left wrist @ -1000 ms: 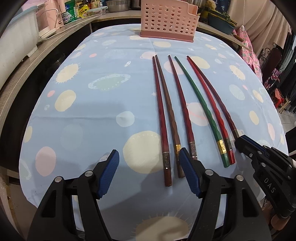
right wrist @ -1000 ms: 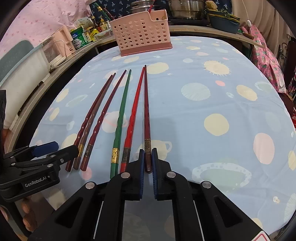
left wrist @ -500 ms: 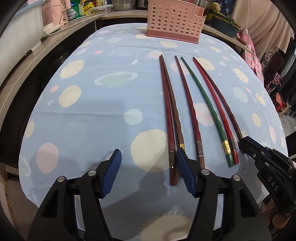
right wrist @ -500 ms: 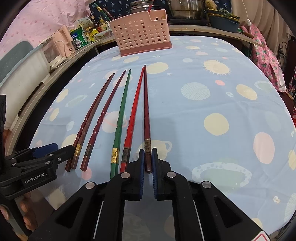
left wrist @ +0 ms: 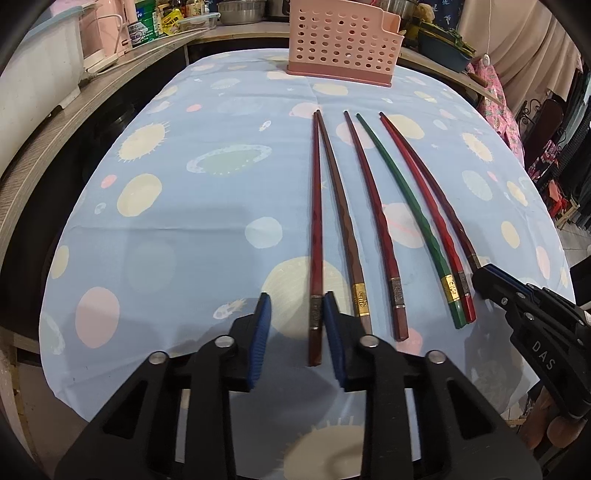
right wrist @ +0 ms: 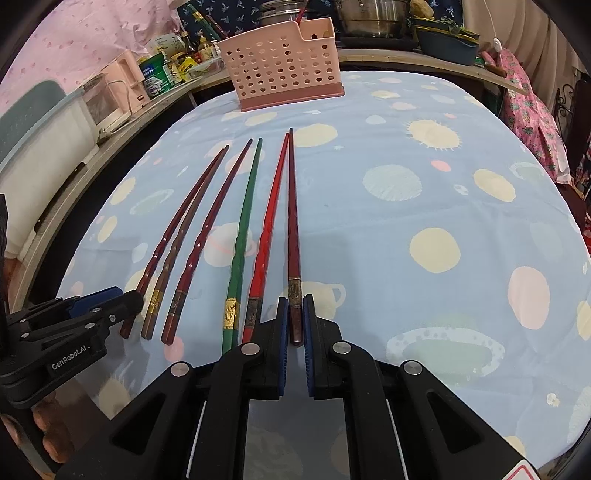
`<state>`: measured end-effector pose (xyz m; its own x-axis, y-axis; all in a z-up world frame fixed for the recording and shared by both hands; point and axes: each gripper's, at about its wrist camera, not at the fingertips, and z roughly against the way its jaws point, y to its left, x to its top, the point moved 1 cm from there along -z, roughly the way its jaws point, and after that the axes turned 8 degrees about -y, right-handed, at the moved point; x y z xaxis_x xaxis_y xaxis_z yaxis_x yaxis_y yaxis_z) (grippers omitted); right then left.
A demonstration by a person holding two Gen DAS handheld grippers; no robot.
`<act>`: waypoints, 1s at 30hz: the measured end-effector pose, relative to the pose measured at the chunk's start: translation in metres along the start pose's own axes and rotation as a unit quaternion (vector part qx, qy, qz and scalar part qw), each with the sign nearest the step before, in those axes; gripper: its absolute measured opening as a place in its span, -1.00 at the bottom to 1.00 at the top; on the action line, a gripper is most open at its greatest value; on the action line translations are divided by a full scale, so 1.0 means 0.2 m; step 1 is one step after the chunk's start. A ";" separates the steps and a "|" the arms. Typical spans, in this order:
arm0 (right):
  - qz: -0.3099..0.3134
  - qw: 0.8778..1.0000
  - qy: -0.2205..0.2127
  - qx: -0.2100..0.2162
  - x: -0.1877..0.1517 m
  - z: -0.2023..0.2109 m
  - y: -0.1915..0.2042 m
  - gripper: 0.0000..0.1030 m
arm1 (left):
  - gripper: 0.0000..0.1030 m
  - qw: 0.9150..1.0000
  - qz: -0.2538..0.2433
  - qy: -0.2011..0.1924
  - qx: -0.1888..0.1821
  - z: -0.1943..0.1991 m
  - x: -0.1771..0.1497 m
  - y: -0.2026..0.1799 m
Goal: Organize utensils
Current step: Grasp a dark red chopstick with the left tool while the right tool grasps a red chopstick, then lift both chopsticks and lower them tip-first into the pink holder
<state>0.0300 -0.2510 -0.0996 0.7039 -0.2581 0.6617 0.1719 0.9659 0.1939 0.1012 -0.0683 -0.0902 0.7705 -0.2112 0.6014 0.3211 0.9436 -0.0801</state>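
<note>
The right hand-held gripper (right wrist: 293, 321) clamps the rightmost chopstick (right wrist: 294, 236) (butt hidden); the left hand-held gripper (left wrist: 297, 325), just closing, seemingly isn't yet gripping the leftmost chopstick (left wrist: 316, 236).

cloth (left wrist: 184, 229): pale blue, cream/pink/green dots and suns | rack (left wrist: 340, 40): pink, round holes | chopsticks: one green (left wrist: 406, 199), gold band; one bright red (right wrist: 266, 236); others dark red-brown, gold or grey bands | tools: black, blue pads (left wrist: 260, 332)

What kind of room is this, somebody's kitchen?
Probably a home kitchen or dining corner: a cloth-covered table, steel pots and sauce bottles on the counter behind, and a pink utensil basket.
</note>
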 end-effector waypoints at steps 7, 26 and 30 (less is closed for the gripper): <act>-0.002 1.000 0.001 0.000 0.00 0.00 0.00 -0.87 | -0.85 1.000 0.008 0.006 -0.009 0.01 0.00 0.01; -0.024 0.998 -0.061 0.010 0.12 0.29 -0.08 -0.87 | -0.87 0.999 0.024 -0.037 -0.018 0.23 0.13 0.05; -0.038 0.995 -0.088 0.015 0.21 0.39 -0.11 -0.87 | -0.87 0.997 0.037 -0.059 -0.022 0.33 0.21 0.07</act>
<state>0.0024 -0.2841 -0.0200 0.5584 -0.3327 0.7599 0.1974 0.9430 0.2678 0.1022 -0.0473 -0.0139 0.7233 -0.1082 0.6820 0.2927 0.9426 -0.1609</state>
